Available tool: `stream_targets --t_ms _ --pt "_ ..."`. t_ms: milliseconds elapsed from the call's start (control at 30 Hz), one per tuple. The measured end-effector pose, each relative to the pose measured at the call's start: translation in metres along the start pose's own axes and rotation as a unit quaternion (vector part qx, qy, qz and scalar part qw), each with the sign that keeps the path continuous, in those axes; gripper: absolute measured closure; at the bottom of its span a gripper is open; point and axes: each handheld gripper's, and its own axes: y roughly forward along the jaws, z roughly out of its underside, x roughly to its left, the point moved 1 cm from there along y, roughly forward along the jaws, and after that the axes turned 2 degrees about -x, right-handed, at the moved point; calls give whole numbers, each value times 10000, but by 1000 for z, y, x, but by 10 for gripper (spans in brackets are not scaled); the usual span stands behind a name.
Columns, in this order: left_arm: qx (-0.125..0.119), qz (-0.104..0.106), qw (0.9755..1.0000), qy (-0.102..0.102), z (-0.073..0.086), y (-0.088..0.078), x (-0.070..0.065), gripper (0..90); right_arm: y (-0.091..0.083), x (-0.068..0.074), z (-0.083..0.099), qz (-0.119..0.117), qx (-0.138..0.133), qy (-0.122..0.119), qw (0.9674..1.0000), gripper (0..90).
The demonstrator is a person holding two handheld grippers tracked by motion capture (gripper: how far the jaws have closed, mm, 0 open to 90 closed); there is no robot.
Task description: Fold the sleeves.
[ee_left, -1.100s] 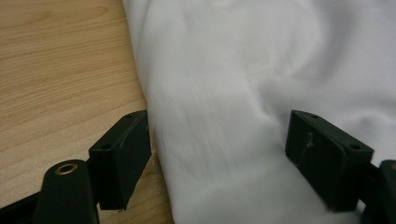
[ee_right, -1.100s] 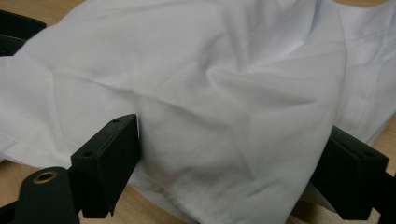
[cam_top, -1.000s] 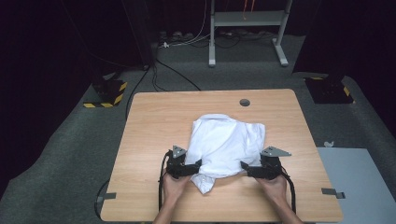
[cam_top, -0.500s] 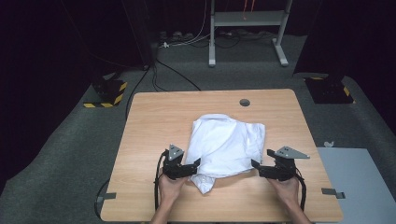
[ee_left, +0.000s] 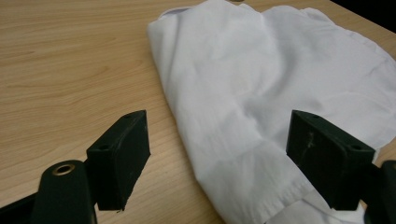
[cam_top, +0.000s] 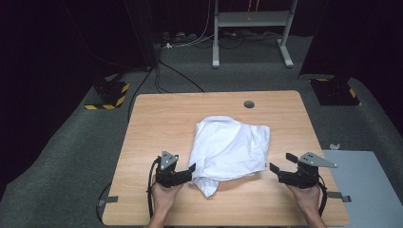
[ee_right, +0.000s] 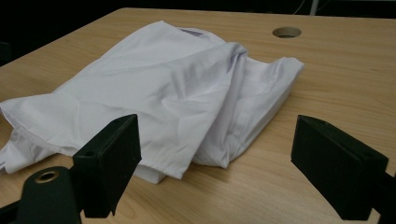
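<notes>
A white garment (cam_top: pixel 230 149) is seen lying crumpled on the wooden table (cam_top: pixel 157 118), slightly toward the near edge from the middle. A narrow folded end is directed at the near edge, just beside the left gripper (cam_top: pixel 190 169).

The left gripper is held at the garment's near left side. In the left gripper view, its 2 jaws are spread wide, with the folded end of the garment (ee_left: pixel 261 116) lying on the table between them; no pad is pressed on the cloth.

The right gripper (cam_top: pixel 274 168) is held near the garment's right edge, apart from it. In the right gripper view, its 2 jaws are likewise spread, with nothing gripped; the garment (ee_right: pixel 163 93) lies ahead of them.

A round hole (cam_top: pixel 249 104) is located in the table's far side.
</notes>
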Motion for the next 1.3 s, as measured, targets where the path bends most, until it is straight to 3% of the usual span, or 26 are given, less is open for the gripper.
stream_targets --t_ms 433,933,1133,1300 --pt "142 -488 9985 -179 21 -17 27 217 -17 -18 19 344 133 163 9992 158" --pt "744 -1000 9914 -396 49 1 49 216 -5 -30 39 930 763 -34 9927 164" --pt "843 -1107 9894 -418 52 8 50 215 3 -33 43 1076 960 -105 9895 163" --pt "822 -1162 9891 -370 52 12 48 215 7 -34 44 1117 1035 -120 9883 163"
